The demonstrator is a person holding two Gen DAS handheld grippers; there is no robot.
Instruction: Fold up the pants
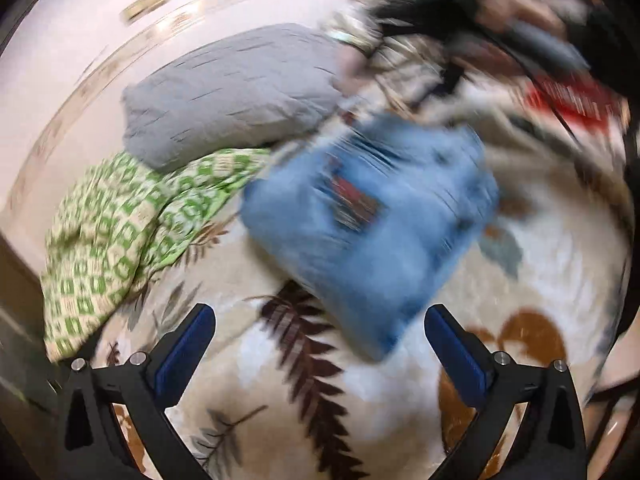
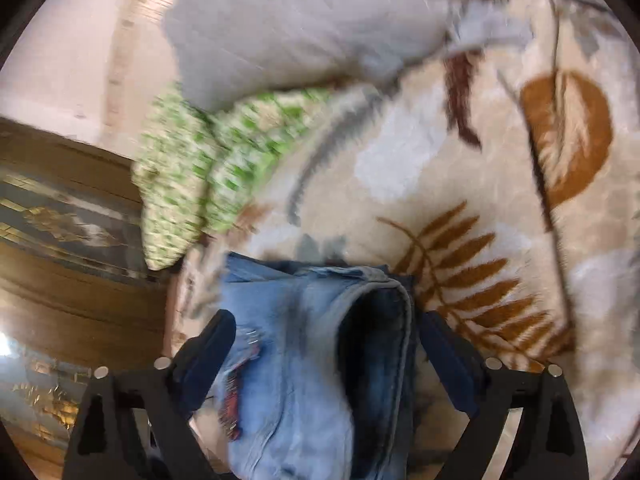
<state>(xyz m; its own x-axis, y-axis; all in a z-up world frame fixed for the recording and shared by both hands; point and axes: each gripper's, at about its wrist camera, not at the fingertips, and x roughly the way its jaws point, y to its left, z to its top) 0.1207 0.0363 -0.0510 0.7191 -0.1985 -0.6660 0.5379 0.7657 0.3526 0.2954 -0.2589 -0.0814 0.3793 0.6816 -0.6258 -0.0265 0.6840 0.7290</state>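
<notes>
The light blue jeans (image 1: pixel 360 232) lie as a folded bundle on a cream blanket with a leaf print (image 1: pixel 280 400), blurred in the left wrist view. My left gripper (image 1: pixel 320 316) hovers short of them, open, its blue pads (image 1: pixel 188 352) wide apart and touching nothing. In the right wrist view the jeans (image 2: pixel 304 380) run up between the fingers of my right gripper (image 2: pixel 326 320), folded edge and dark inside showing. Its jaws stand wide on either side of the bundle and do not squeeze it.
A grey pillow (image 1: pixel 232 88) and a green-and-white patterned cloth (image 1: pixel 112 232) lie beyond the jeans; both show again as pillow (image 2: pixel 300 20) and cloth (image 2: pixel 192 168). A red item (image 1: pixel 572 100) and dark blurred shapes sit top right. Wooden furniture (image 2: pixel 60 280) borders the bed's left.
</notes>
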